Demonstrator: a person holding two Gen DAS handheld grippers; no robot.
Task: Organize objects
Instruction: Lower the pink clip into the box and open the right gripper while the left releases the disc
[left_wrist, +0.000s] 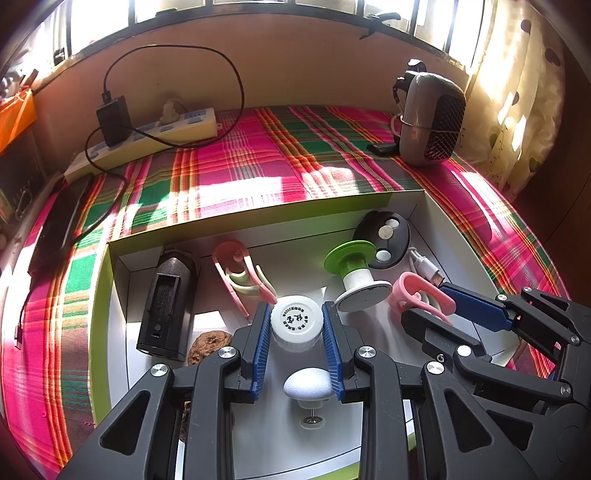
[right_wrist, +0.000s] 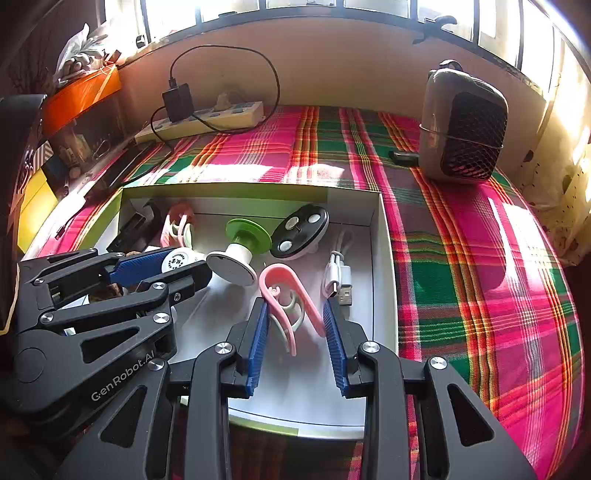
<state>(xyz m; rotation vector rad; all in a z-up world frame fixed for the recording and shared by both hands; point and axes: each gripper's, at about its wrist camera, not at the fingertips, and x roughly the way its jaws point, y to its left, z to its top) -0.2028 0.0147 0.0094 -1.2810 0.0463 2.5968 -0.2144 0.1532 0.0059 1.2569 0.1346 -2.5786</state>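
A white box (left_wrist: 258, 212) (right_wrist: 384, 258) on the plaid cloth holds small items. My left gripper (left_wrist: 297, 319) is shut on a white bottle cap (left_wrist: 297, 321), inside the box; the cap also shows in the right wrist view (right_wrist: 178, 260). My right gripper (right_wrist: 295, 315) straddles a pink clip (right_wrist: 286, 295), its blue pads touching or nearly touching the clip's sides; the clip rests on the box floor. In the left wrist view the right gripper (left_wrist: 443, 302) sits at the pink clip (left_wrist: 417, 293).
The box also holds a green-and-white spool (left_wrist: 356, 271) (right_wrist: 240, 251), a black oval disc (left_wrist: 382, 236) (right_wrist: 301, 230), a white USB cable (right_wrist: 338, 277), a second pink clip (left_wrist: 242, 271), a black block (left_wrist: 168, 306), a walnut (left_wrist: 208, 345), a white knob (left_wrist: 308, 384). A heater (right_wrist: 461, 127) and power strip (left_wrist: 147, 138) stand behind.
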